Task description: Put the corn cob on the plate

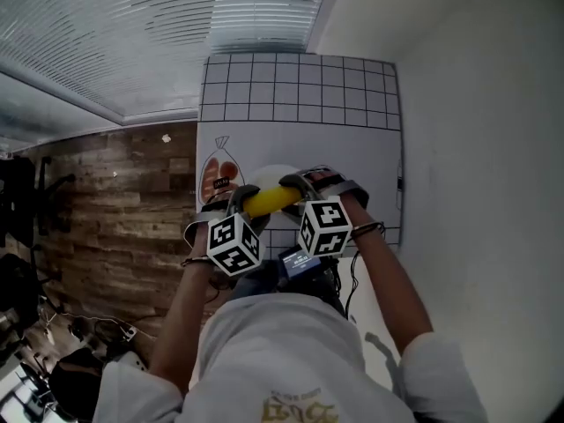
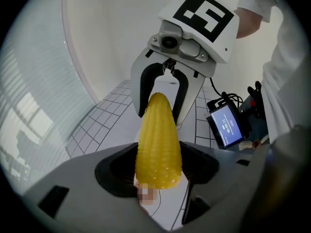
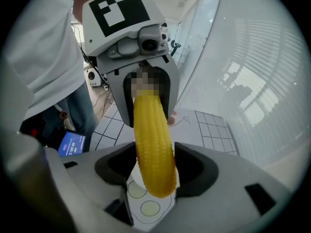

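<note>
The room has a plank floor (image 1: 115, 201) of rough brown wood, a slatted white blind (image 1: 132, 33) and a plain white wall. Ahead of you lies one flat white mat (image 1: 300, 86) ruled with a dark square grid.

You hold two grippers, each a smooth grey and white moulded shell with one black-and-white marker cube.

The left gripper (image 2: 158, 168) has its jaws clamped on the blunt butt end of the corn cob (image 1: 269, 201). The right gripper (image 3: 155, 166) has its jaws clamped on the narrower, rounded end.

There is one cob. It is glossy yellow, ribbed with straight rows of small kernels, and tapers along its length. It hangs clear of the mat, carried between the two grippers at the mat's near edge.

Its long axis runs across you, from left gripper to right, close to level and slightly higher at the right end in the head view. The tip points to your right.

A pale round shape lies on the mat beneath the cob; you cannot tell from these views whether it is the plate.

One small blue-lit screen (image 2: 226, 123) sits beside the mat.
</note>
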Tool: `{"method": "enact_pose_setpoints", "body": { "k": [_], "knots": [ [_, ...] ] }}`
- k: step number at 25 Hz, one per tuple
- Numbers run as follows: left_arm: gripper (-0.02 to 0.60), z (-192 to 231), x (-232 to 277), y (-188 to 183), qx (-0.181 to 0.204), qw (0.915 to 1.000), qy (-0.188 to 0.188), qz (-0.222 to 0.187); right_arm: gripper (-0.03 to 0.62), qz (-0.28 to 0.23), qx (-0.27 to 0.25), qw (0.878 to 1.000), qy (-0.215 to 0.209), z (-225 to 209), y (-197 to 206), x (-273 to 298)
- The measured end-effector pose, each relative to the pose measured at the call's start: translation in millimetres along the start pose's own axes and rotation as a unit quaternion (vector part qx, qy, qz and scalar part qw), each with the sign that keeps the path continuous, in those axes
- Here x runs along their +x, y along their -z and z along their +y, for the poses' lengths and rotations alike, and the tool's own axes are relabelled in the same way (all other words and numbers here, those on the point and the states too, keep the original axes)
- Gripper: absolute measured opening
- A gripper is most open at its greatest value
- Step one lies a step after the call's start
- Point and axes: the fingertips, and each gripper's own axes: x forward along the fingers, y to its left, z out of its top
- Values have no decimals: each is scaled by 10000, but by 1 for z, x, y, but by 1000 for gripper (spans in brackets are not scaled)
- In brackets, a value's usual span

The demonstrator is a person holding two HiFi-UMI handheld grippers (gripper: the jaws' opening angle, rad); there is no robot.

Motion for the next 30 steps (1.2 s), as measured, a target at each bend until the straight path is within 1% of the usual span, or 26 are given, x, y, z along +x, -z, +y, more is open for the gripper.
{"method": "enact_pose_setpoints", "body": {
  "k": [8, 13, 19, 26, 30],
  "knots": [
    [256, -5, 11, -23, 459, 9987, 233, -16, 249, 76, 326, 9990, 310, 2, 22, -17],
    [256, -8, 17, -28, 647, 9973, 344, 76, 247, 50, 488, 9983, 321, 5, 31, -19],
    [256, -5, 24, -22, 719, 9962, 426, 230, 244, -4, 564, 9981, 241, 4, 34, -9],
    [256, -1, 35, -11, 654, 9957, 537, 368, 242, -53, 626, 9980, 83, 3, 38, 6],
    [256, -1, 43, -4, 672, 9945, 657, 468, 242, -76, 749, 9972, -4, 5, 41, 17]
  ]
}}
